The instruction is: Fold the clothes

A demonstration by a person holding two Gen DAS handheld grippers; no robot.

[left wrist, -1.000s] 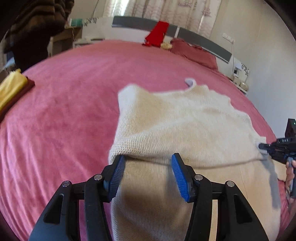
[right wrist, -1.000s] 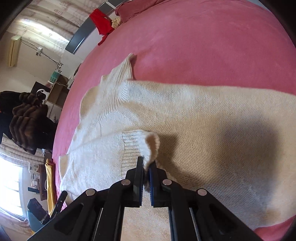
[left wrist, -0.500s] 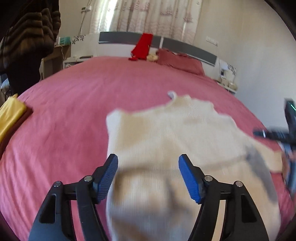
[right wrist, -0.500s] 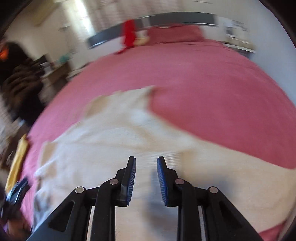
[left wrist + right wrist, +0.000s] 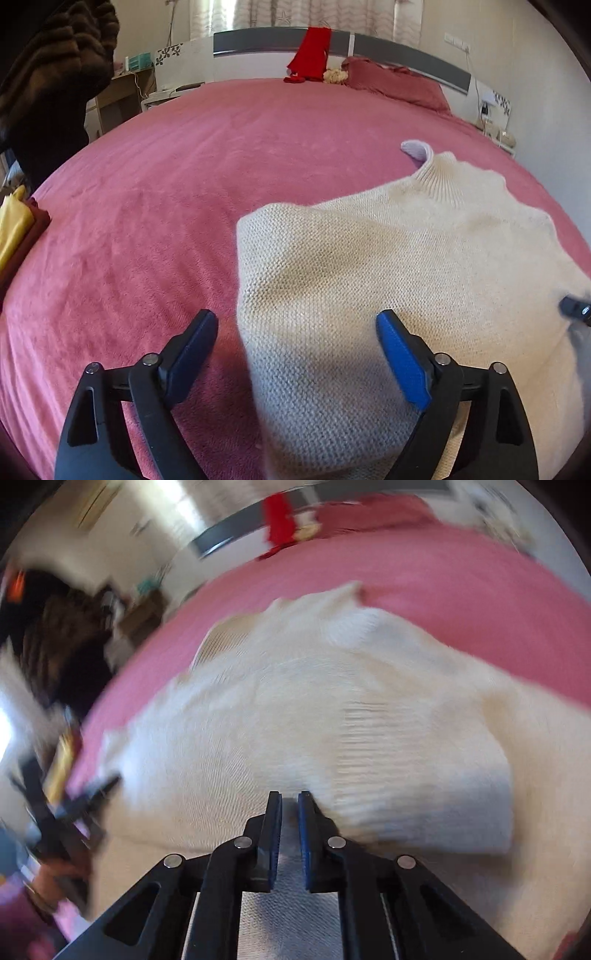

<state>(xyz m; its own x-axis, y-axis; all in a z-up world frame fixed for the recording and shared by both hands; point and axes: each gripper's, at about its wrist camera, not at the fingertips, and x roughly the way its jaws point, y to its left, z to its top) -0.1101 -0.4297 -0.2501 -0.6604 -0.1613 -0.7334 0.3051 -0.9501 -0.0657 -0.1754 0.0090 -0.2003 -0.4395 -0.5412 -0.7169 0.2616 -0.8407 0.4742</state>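
Observation:
A cream knitted sweater (image 5: 388, 266) lies on the pink bed, its collar pointing toward the headboard and one sleeve folded across the body. It also shows in the right wrist view (image 5: 295, 709), blurred, with the ribbed cuff (image 5: 388, 746) lying just right of my fingers. My left gripper (image 5: 295, 325) is wide open above the sweater's left edge and holds nothing. My right gripper (image 5: 290, 797) hovers over the sweater with its jaws a narrow gap apart and nothing between them. The right gripper's tip (image 5: 572, 306) shows at the right edge of the left wrist view.
The pink bedspread (image 5: 166, 184) stretches to the headboard, where a red garment (image 5: 310, 51) and a pillow (image 5: 399, 81) lie. A yellow and dark red folded stack (image 5: 14, 229) sits at the bed's left edge. A person in dark striped clothes (image 5: 48, 81) stands at left.
The right gripper let go of the sleeve cuff, which now lies on the sweater, then narrowed to a small gap. The left gripper opened wider and shifted left to the sweater's edge.

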